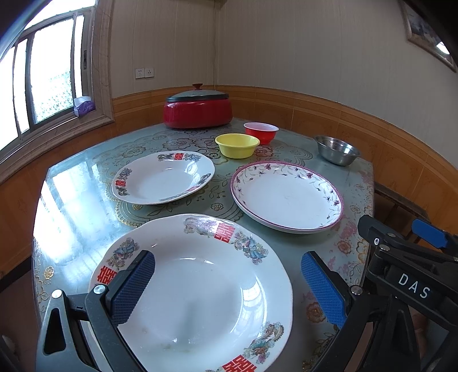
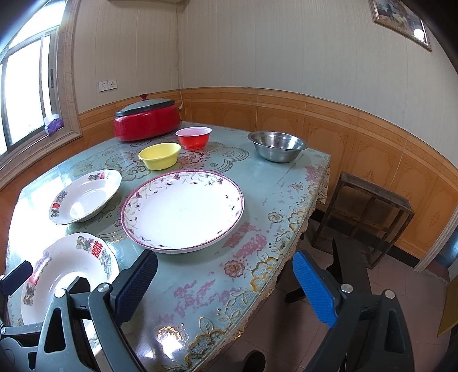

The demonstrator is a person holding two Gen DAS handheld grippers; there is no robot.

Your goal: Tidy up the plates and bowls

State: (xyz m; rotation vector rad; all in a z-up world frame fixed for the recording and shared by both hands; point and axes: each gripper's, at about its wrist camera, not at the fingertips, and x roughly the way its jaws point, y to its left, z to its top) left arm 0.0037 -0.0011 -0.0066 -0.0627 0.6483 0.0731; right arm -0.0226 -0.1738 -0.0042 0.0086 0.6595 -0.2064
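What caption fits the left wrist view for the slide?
Open left gripper hovering over the nearest plate, with two more plates, three bowls and a red pot spread across the table.

I was in a home dining corner: a desk (image 2: 286, 183) under a floral cloth, a red lidded cooker (image 2: 146, 121) by the window (image 1: 43, 85), tiled wainscot, wall sockets (image 2: 108, 85), and a framed picture (image 2: 400, 20).

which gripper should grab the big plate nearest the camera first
Left. The left hand-held gripper hangs open right over the big near plate, while the right hand-held gripper, also open, sits over the table edge beside it.
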